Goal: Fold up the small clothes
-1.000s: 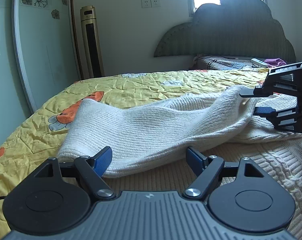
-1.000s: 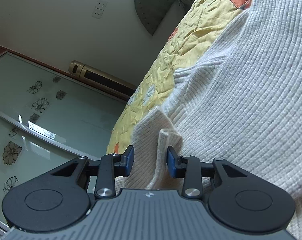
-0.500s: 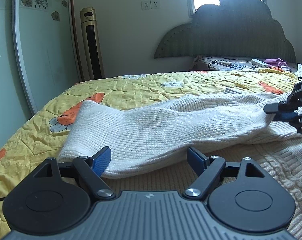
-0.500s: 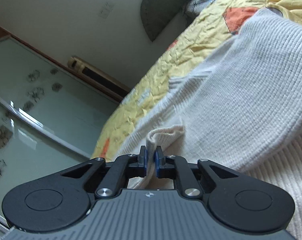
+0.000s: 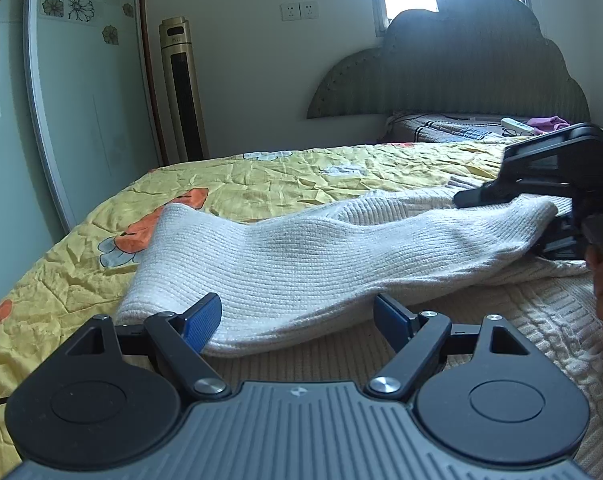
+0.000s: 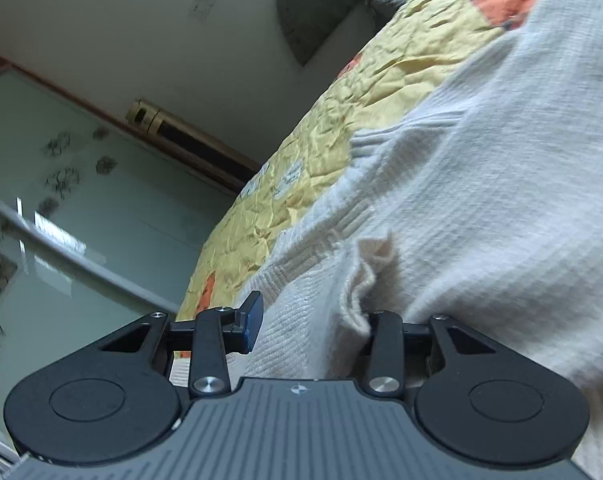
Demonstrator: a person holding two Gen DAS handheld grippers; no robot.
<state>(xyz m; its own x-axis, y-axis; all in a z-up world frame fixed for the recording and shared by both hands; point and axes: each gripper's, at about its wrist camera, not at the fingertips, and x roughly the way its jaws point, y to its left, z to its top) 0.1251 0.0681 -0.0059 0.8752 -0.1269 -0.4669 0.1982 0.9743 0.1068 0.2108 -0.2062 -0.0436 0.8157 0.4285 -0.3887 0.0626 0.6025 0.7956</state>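
Note:
A cream knit sweater lies flat on the bed, with one sleeve folded across its body. My left gripper is open and empty, its blue pads just in front of the sleeve's near edge. My right gripper is open, and the sleeve's cuff lies loose between its fingers, draped over the right one. The right gripper also shows in the left wrist view, at the sleeve's far right end.
A yellow floral bedspread covers the bed. A dark headboard stands behind, with small items by the pillows. A tower fan and a glass wardrobe door stand at left.
My right gripper, shut on the cuff half a second ago, has opened and let it go. The sleeve end has come down onto the sweater. The left gripper has barely moved.

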